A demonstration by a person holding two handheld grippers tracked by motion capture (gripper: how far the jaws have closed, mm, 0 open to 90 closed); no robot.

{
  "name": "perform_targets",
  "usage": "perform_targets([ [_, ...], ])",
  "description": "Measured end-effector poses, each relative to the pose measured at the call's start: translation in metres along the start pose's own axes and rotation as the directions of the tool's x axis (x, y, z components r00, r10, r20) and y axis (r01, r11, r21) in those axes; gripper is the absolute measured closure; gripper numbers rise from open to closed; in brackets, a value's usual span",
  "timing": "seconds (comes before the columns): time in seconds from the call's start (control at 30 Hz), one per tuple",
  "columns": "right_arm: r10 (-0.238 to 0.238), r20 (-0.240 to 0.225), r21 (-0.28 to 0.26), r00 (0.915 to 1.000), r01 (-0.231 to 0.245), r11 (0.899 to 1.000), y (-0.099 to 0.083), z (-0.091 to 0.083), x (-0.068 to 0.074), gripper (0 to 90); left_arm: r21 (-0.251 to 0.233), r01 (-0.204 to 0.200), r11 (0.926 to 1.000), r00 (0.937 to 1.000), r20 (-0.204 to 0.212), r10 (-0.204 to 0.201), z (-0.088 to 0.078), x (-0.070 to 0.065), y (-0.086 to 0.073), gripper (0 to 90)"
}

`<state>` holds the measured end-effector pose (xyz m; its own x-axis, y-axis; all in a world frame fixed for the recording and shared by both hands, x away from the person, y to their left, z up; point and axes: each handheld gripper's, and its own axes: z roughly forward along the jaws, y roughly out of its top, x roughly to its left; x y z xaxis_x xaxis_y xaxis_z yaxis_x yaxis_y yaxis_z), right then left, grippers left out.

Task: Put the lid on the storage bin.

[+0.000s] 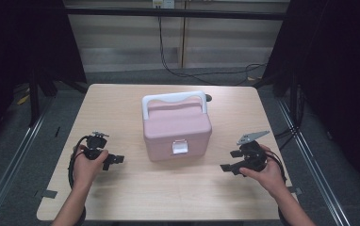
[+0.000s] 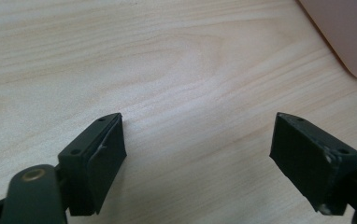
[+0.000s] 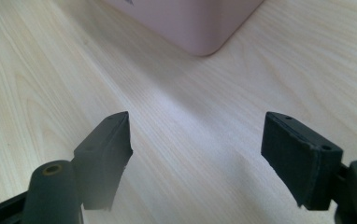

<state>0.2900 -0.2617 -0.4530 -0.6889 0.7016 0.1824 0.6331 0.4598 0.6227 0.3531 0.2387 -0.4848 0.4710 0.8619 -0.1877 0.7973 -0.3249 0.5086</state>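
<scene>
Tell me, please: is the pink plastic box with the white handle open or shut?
Shut. The pink plastic box has its lid flat on the body, its white front latch down, its white handle upright.

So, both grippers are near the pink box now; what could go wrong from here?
1. The pink box is wide, while both the left gripper and the right gripper are open with nothing between the jaws; a grip on its smooth rounded sides might slip.
2. The white handle stands upright, so lifting there could let the box swing.
3. The front latch looks closed; pulling the lid without releasing it might drag the box across the table.
</scene>
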Motion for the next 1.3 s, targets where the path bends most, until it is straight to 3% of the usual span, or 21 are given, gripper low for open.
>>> perform_targets([
  [0.3,0.006,0.002,0.002,1.0,-0.006,1.0,-0.008,0.0,-0.001,24.0,-0.069,-0.044,0.9966,0.999,-0.013,0.043,0.001,-0.003,-0.011,15.2],
  [0.6,0.01,0.001,0.005,0.9999,-0.011,1.0,-0.018,-0.001,-0.002,24.0,-0.131,-0.109,0.9854,0.9939,-0.032,0.106,0.001,-0.004,-0.022,14.8],
  [0.7,0.015,-0.002,0.001,0.9999,-0.015,1.0,-0.02,-0.001,-0.003,24.0,-0.141,-0.117,0.983,0.9929,-0.035,0.113,0.002,-0.005,-0.024,14.8],
  [0.73,0.013,0.0,0.001,0.9999,-0.013,1.0,-0.022,-0.002,-0.003,24.2,-0.138,-0.139,0.9806,0.9901,-0.042,0.134,0.002,-0.005,-0.025,14.8],
  [0.87,0.02,0.004,0.008,0.9998,-0.02,1.0,-0.028,-0.001,-0.004,24.2,-0.144,-0.165,0.9758,0.9856,-0.062,0.157,0.003,-0.007,-0.027,14.6],
  [1.2,0.013,0.01,0.026,0.9999,-0.013,1.0,-0.039,0.005,-0.004,24.0,-0.169,-0.181,0.9689,0.9831,-0.057,0.174,0.004,-0.007,-0.03,13.1],
  [1.27,-0.001,0.024,0.039,0.9997,0.0,0.999,-0.041,0.006,-0.003,23.7,-0.171,-0.19,0.9668,0.9814,-0.061,0.182,0.004,-0.007,-0.031,13.1],
  [1.3,0.0,0.02,0.041,0.9998,-0.001,0.999,-0.043,0.007,-0.003,23.7,-0.175,-0.21,0.9621,0.9772,-0.072,0.2,0.004,-0.007,-0.033,13.1],
])
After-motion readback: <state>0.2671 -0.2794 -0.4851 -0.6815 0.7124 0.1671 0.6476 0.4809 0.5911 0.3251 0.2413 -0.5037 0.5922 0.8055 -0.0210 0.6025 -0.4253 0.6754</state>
